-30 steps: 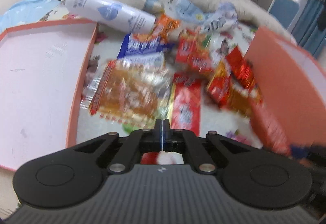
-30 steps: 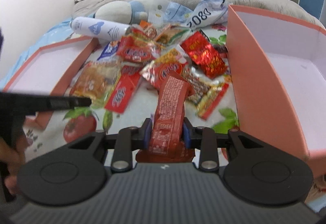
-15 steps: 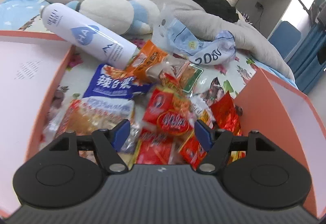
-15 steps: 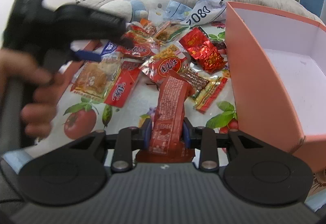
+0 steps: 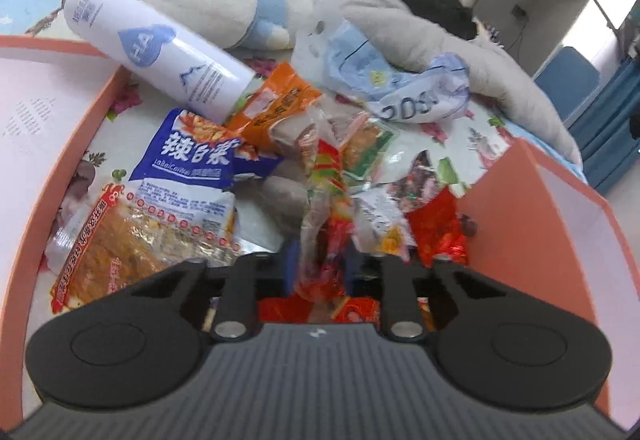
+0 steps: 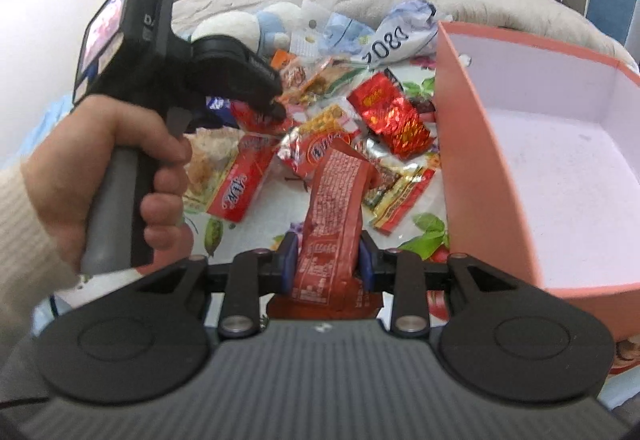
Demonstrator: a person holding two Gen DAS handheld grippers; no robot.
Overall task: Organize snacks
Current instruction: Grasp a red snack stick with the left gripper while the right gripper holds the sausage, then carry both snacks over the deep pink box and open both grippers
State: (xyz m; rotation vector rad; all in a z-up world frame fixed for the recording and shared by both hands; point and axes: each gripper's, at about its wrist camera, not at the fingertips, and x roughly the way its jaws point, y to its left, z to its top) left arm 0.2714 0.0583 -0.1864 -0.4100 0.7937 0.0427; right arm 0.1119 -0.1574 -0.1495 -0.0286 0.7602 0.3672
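Salmon box (image 6: pixel 472 175) open at 3 o'clock, lid (image 5: pixel 52 143) at 9 o'clock, snack pile (image 6: pixel 340 127) between. Right gripper (image 6: pixel 327 260) clamped on a long red packet (image 6: pixel 334 215), just beside the box wall. Left gripper (image 5: pixel 318 266), jaws just closing, pinching a crinkled clear-and-red wrapper (image 5: pixel 326 215) at 12 o'clock. Advised: lift straight up, shed clinging neighbours, clear the wall, then release inside.
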